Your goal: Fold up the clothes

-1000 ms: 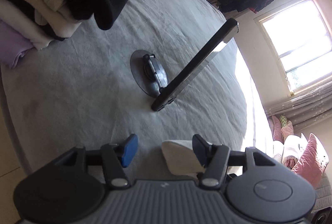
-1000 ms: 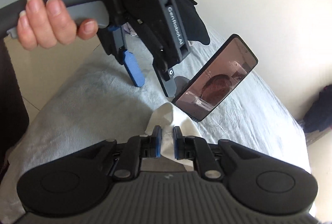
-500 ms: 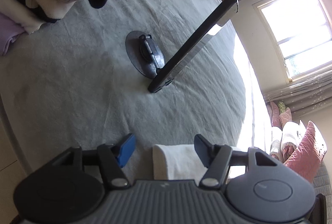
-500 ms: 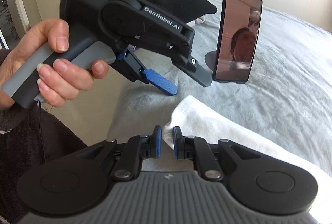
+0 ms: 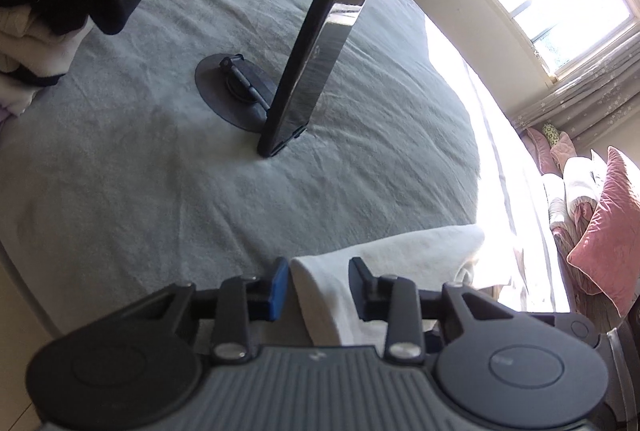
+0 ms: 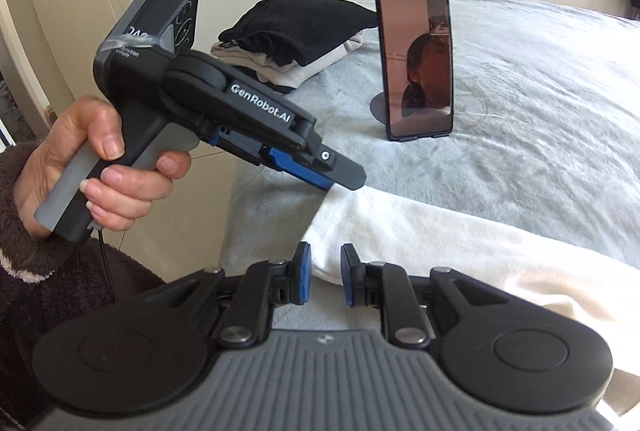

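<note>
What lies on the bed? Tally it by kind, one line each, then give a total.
White towel: 1
Clothes pile: 1
Phone: 1
Phone stand: 1
Total: 4 on the bed. How many garments the pile holds cannot be told.

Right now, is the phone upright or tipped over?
Upright: the phone stands on its bottom edge on the bed, propped by its stand.

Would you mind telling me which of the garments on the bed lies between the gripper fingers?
The white garment at the bed's near edge; the black garment tops the folded pile beyond the phone, away from both grippers.
</note>
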